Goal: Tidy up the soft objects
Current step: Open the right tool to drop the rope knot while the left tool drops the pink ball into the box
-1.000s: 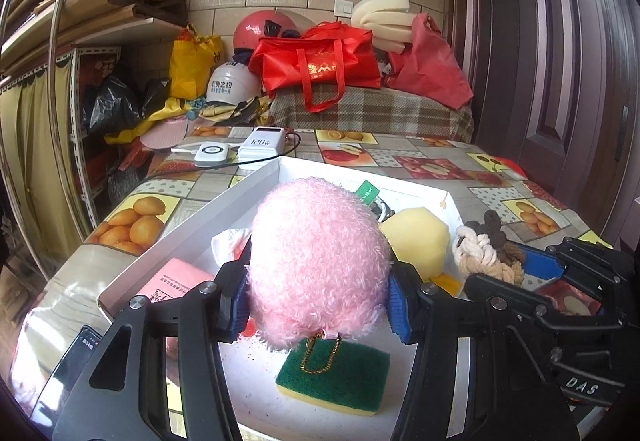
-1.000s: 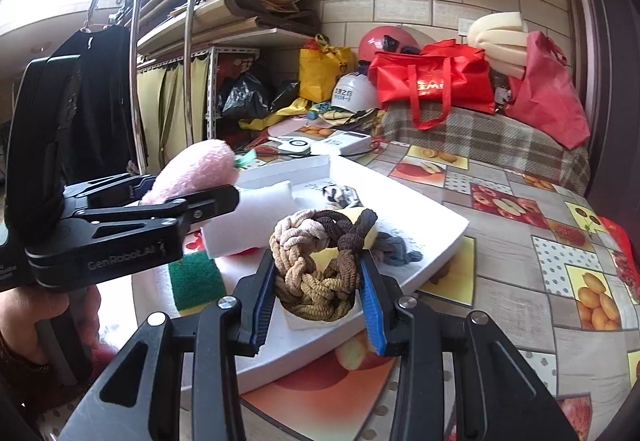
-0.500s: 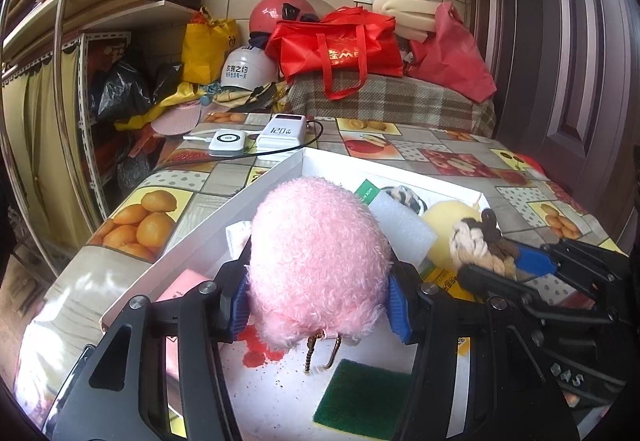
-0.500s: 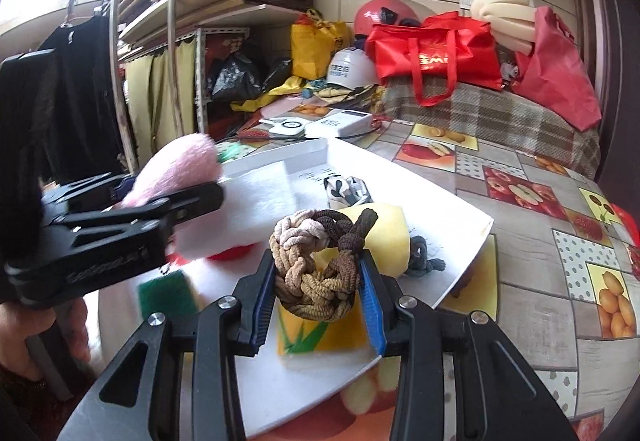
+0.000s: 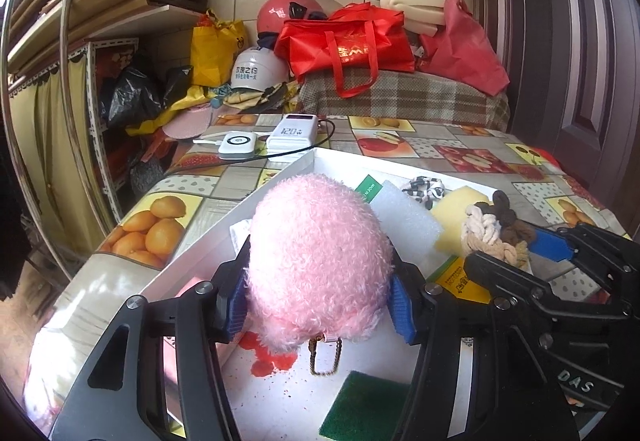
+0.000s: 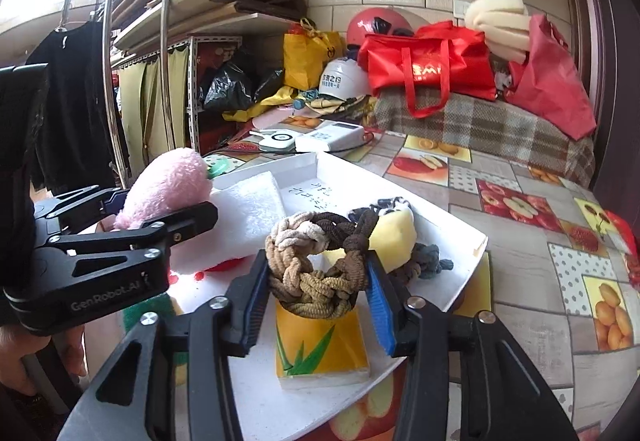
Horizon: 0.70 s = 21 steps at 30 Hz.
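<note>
Both grippers have shifted sideways over the white tray (image 5: 276, 183) since a second ago: the green scouring pad (image 5: 362, 407) now lies lower right of the pink plush, and a yellow-and-green packet (image 6: 320, 345) has come under the braided ring. Jaws on both sides are opening. The left gripper (image 5: 320, 307) has the pink plush (image 5: 318, 261) between its blue pads, which seem to touch the fur on each side, though the pile hides the contact. The right gripper (image 6: 318, 281) has the braided rope ring (image 6: 316, 267) between its pads, touching both, held above the tray.

From the right wrist, the left gripper's black frame blocks much of the tray's left side; from the left wrist, the plush hides the tray's middle. A small gold chain (image 5: 324, 357) hangs beneath the plush.

Inside the tray lie a white foam block (image 5: 404, 215), a yellow sponge (image 6: 394, 237), a black-and-white hair tie (image 5: 424, 191), a grey knotted tie (image 6: 428, 263) and red stains (image 5: 272, 355). Beyond the tray, on the fruit-print tablecloth (image 5: 472, 155), sit a white power bank (image 5: 292, 133) and a round charger (image 5: 238, 143). Red bags (image 5: 348, 41) and helmets (image 5: 258, 67) crowd the back.
</note>
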### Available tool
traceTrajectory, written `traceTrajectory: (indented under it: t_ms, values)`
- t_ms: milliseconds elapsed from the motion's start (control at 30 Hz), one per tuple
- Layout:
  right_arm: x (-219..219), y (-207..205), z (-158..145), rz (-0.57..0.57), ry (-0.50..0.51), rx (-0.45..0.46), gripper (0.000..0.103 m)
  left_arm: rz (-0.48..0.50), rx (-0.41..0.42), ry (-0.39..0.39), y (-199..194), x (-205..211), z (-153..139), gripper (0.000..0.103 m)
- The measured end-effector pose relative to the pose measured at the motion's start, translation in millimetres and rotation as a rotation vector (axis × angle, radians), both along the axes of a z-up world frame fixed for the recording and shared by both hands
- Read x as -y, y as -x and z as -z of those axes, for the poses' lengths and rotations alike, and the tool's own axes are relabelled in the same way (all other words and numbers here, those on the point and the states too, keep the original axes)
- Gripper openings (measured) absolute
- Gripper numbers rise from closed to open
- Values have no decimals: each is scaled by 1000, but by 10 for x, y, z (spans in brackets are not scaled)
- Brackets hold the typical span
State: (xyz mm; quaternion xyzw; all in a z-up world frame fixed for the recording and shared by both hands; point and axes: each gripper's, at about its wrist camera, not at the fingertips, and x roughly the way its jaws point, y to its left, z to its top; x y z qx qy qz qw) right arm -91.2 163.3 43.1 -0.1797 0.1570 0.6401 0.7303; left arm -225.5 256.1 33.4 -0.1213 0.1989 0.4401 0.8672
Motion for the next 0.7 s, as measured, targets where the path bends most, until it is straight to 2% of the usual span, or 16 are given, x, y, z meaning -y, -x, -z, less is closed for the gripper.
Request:
traceTrajectory:
  t_ms: [33, 67, 100, 133, 200, 267, 367, 700]
  values:
    - [11, 4, -6, 0, -8, 5, 62, -9, -2, -9, 3, 11, -3, 58]
    - [28, 4, -11, 0, -17, 6, 82, -19, -3, -19, 8, 27, -7, 59]
    - [34, -7, -18, 2, -24, 4, 85, -33, -1, -34, 22, 48, -15, 61]
    - [43, -25, -28, 6, -32, 0, 85, -44, 3, -47, 36, 67, -21, 63]
    - [45, -56, -39, 17, -41, -8, 85, -61, 21, -77, 81, 120, -39, 93]
    - [57, -88, -49, 26, -52, -21, 89, -87, 37, -89, 134, 127, -49, 100]
    - [59, -115, -61, 46, -60, -25, 103, -87, 44, -83, 150, 115, -48, 103]
    - [66, -91, -69, 47, -73, -13, 103, -88, 38, -91, 140, 134, -52, 103]
